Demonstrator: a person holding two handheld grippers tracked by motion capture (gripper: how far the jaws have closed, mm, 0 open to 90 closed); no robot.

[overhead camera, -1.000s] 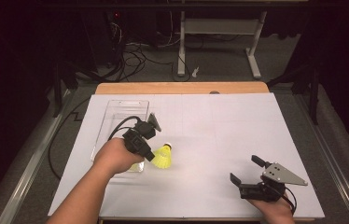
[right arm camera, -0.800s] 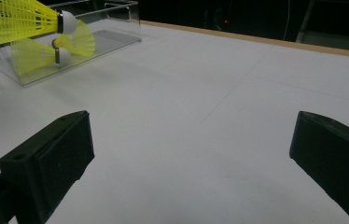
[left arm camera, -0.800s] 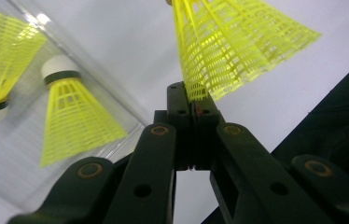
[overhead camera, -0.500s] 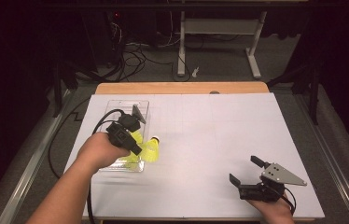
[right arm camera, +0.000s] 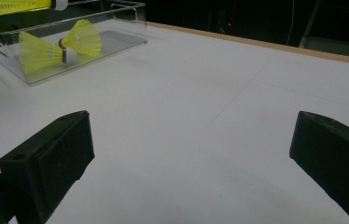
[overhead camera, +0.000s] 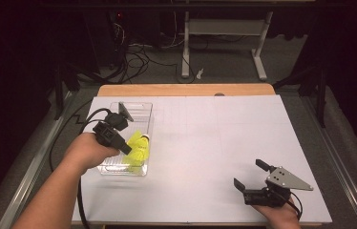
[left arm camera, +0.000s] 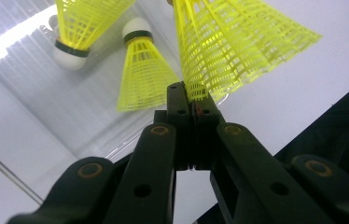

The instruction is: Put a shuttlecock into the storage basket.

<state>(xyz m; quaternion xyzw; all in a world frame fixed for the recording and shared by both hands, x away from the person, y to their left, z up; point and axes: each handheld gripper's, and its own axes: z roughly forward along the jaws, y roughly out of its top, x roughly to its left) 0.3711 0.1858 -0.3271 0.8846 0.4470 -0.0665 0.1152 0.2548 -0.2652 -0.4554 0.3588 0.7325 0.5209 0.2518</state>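
My left gripper [overhead camera: 127, 148] hangs over a clear plastic box [overhead camera: 144, 106] at the table's left. It is shut on the skirt rim of a yellow shuttlecock [overhead camera: 140, 144]. In the left gripper view the jaws [left arm camera: 192, 100] pinch that shuttlecock's [left arm camera: 238, 39] mesh edge. Two more yellow shuttlecocks [left arm camera: 76, 28] [left arm camera: 143, 72] lie on the box floor below. My right gripper [overhead camera: 249, 173] rests open near the front right edge with nothing between its jaws [right arm camera: 191, 158]. From there the box [right arm camera: 130, 9] and two shuttlecocks [right arm camera: 35, 53] [right arm camera: 86, 37] show at far left.
A white mat [overhead camera: 215, 143] covers the table, with a wooden strip [overhead camera: 186, 89] along the far edge. Cables and a desk frame [overhead camera: 224, 28] stand on the dark floor beyond. The left gripper's cable [overhead camera: 78, 191] trails off the front left.
My left gripper has carried the shuttlecock leftward from beside the box to over its inside. The right gripper has stayed put.
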